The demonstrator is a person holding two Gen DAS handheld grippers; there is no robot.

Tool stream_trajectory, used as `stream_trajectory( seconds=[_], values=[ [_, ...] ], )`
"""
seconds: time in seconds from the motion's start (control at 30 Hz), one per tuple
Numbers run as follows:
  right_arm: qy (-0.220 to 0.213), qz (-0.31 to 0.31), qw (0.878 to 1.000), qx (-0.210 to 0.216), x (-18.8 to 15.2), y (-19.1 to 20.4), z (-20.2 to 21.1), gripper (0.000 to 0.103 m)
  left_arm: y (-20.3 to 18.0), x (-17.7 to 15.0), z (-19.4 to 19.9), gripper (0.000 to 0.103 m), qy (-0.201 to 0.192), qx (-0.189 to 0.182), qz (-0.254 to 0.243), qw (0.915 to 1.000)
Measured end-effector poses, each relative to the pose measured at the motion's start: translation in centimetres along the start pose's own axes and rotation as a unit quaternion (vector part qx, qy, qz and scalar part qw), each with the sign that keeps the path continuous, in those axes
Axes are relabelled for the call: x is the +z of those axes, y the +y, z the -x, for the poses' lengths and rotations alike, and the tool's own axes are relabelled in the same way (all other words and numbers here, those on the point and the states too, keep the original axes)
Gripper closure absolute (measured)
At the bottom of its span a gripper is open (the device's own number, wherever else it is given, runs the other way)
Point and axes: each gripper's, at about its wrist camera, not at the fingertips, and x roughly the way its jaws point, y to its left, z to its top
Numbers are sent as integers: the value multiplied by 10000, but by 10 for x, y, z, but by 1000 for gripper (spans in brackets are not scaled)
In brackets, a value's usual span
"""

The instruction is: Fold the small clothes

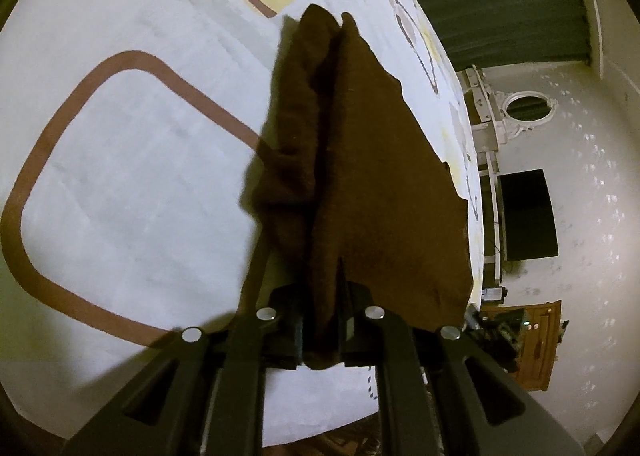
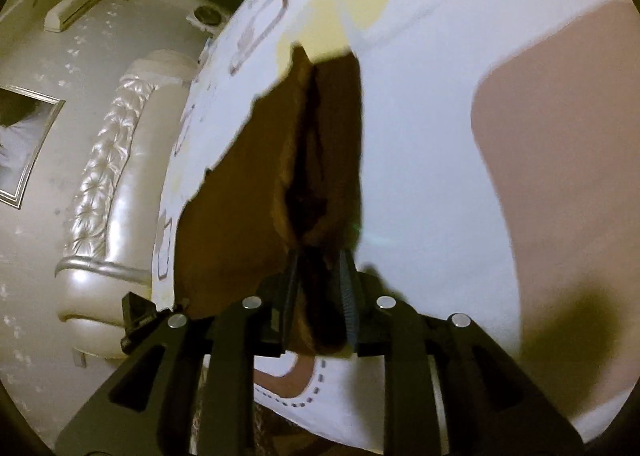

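Both tongs hold the dark brown fuzzy fleece cloth [image 1: 360, 175]. My left tongs [image 1: 322, 330] are clamped on a bunched edge of it, jaws nearly together. My right tongs [image 2: 320, 288] have fabric between the ribbed pads, jaws a little apart; can't tell if they're pinching hard. The cloth is lifted, running toward 12 o'clock over the white bedspread with brown rounded-square outlines [image 1: 120, 175]; far end looks close to the bed. Judging this as mid-fold, carrying the edge over. Next: lay it flat, align edges, then release.

Fuzzy matt brown cloth [image 1: 360, 175]
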Motion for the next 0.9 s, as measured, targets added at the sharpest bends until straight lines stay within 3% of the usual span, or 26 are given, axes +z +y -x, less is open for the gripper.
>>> stream_trajectory(
  seconds=[0.1,0.2,0.33,0.43,0.6,0.7,0.8,0.9],
  values=[
    [-102,196,9997,100,7,27,5,80,1,0,-1,87,-20,-45,16,10000],
    [87,492,9984,250,10,65,-11,76,3,1,0,84,-42,-127,58,9999],
    [525,932,9934,418,9,117,-57,76,7,2,-1,84,-28,-217,145,9997],
    [807,922,9906,607,9,139,-94,76,9,2,0,84,-7,-276,150,9995],
    [1212,589,9866,915,7,152,-152,76,16,1,3,84,-7,-402,240,9989],
    [1300,510,9876,723,4,150,-173,76,20,1,5,84,-6,-452,247,9987],
    [1383,570,9887,128,-1,147,-191,77,21,0,6,84,-22,-447,223,9987],
    [1390,231,9898,207,-4,134,-200,78,18,1,8,84,-103,-368,179,9991]
  ],
)
